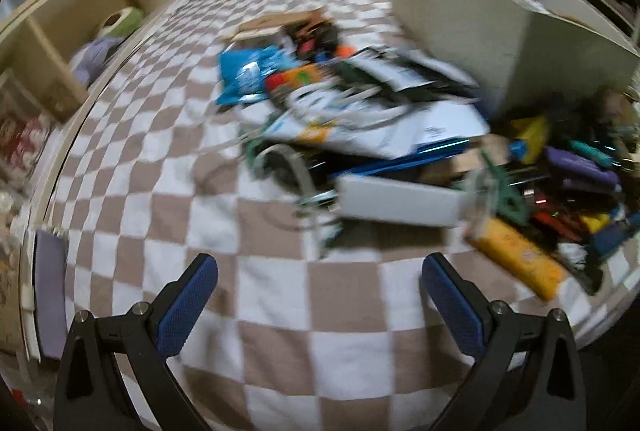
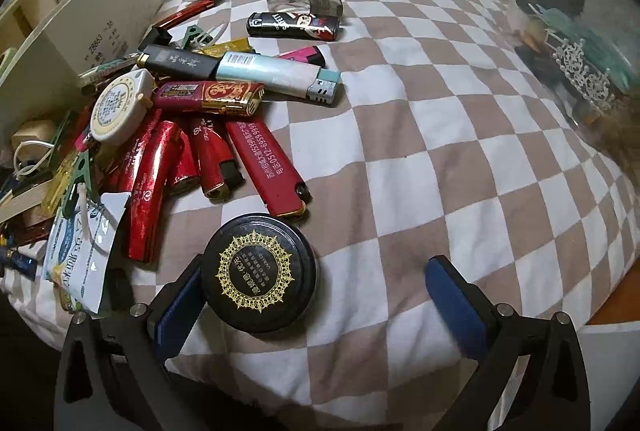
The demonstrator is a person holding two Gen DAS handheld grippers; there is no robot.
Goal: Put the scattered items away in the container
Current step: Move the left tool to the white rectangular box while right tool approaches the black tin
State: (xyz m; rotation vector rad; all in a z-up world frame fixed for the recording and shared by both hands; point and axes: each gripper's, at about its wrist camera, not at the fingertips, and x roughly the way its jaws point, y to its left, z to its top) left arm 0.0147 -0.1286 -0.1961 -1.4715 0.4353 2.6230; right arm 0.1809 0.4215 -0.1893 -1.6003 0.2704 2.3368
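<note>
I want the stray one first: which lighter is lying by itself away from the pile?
The black lighter with red and white print, lying alone on the checkered blanket beyond the pile.

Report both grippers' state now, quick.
Left gripper: open, holding nothing.
Right gripper: open, holding nothing; the black round tin sits against its left finger, ungripped.

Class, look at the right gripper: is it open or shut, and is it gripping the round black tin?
Open. The right gripper has its jaws wide apart; the round black tin lies flat beside one finger, not clamped.
</note>
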